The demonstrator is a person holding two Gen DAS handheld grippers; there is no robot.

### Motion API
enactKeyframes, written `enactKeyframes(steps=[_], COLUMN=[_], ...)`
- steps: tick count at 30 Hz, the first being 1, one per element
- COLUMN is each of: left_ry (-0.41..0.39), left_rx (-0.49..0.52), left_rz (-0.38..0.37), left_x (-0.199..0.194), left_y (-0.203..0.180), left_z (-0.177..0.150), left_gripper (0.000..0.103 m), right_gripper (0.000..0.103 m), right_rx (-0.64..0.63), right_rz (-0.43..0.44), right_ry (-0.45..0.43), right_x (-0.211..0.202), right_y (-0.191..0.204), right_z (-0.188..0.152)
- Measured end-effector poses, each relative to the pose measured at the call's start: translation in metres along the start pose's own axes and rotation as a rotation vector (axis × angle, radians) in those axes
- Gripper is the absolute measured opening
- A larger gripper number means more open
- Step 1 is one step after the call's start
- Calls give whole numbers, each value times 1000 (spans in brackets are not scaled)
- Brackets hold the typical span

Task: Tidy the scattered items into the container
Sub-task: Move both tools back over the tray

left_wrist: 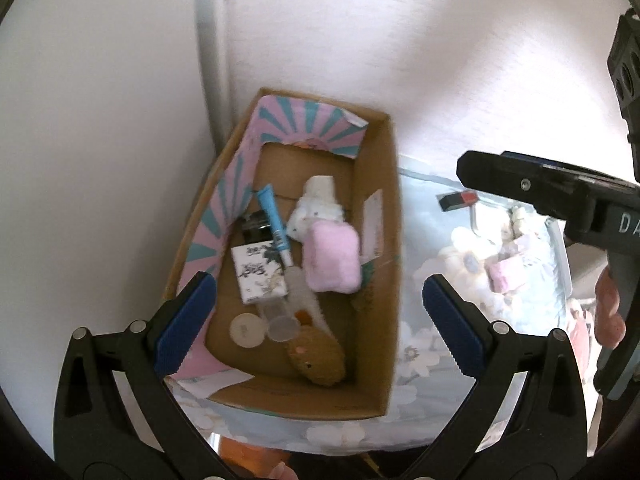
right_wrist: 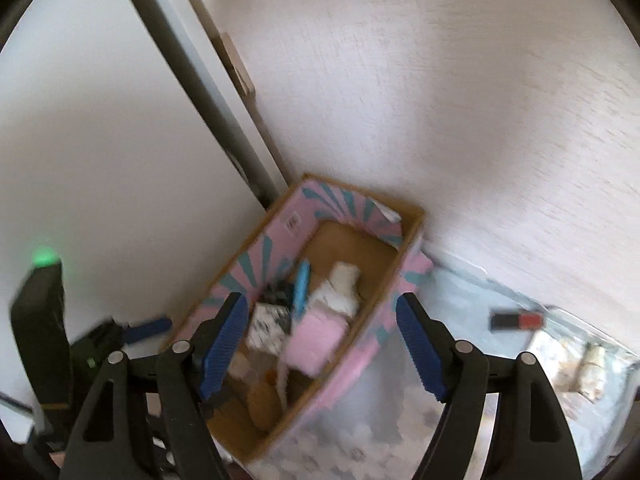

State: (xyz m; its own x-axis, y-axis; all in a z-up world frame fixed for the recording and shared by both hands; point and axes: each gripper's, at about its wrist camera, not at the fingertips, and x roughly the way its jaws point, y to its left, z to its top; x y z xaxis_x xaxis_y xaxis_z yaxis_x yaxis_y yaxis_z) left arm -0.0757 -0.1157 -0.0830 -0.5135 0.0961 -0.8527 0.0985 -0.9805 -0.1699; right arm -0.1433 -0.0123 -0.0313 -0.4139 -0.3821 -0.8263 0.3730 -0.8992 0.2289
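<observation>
**Both claws held open above the filled box**

The left claw (left_wrist: 316, 320) is spread wide and grips nothing; the right claw (right_wrist: 320, 344) is also parted and empty. Beneath them the cardboard box (left_wrist: 380, 264) stands in the wall corner on a floral cloth (left_wrist: 424, 360). Inside it are seen a pink pad (left_wrist: 330, 260), a blue tube (left_wrist: 274, 220), a white printed packet (left_wrist: 260, 272) and a brown plush toy (left_wrist: 316, 360). A red-and-black item (right_wrist: 518, 321) lies on the cloth, well apart from the box.

Home: floral tablecloth (left_wrist: 424, 360), plush toys (left_wrist: 316, 360).
</observation>
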Motion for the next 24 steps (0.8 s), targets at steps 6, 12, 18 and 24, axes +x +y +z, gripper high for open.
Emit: enactKeyframes(steps=[6, 12, 18, 24], left_ry=[-16, -6, 10, 49], left_rx=[38, 80, 138, 208], left_rz=[-11, -52, -100, -136], left_x=[-5, 0, 13, 28], left_y=[-29, -65, -108, -158], left_z=[4, 6, 6, 1], left_gripper=[103, 103, 103, 103], right_gripper=[73, 73, 73, 73], right_rx=[68, 109, 42, 142], right_rz=[-50, -141, -361, -299], right_ry=[-37, -128, -238, -177], right_x=[-25, -79, -136, -151], right_y=[-29, -80, -123, -180], right_z=[-18, -26, -41, -61])
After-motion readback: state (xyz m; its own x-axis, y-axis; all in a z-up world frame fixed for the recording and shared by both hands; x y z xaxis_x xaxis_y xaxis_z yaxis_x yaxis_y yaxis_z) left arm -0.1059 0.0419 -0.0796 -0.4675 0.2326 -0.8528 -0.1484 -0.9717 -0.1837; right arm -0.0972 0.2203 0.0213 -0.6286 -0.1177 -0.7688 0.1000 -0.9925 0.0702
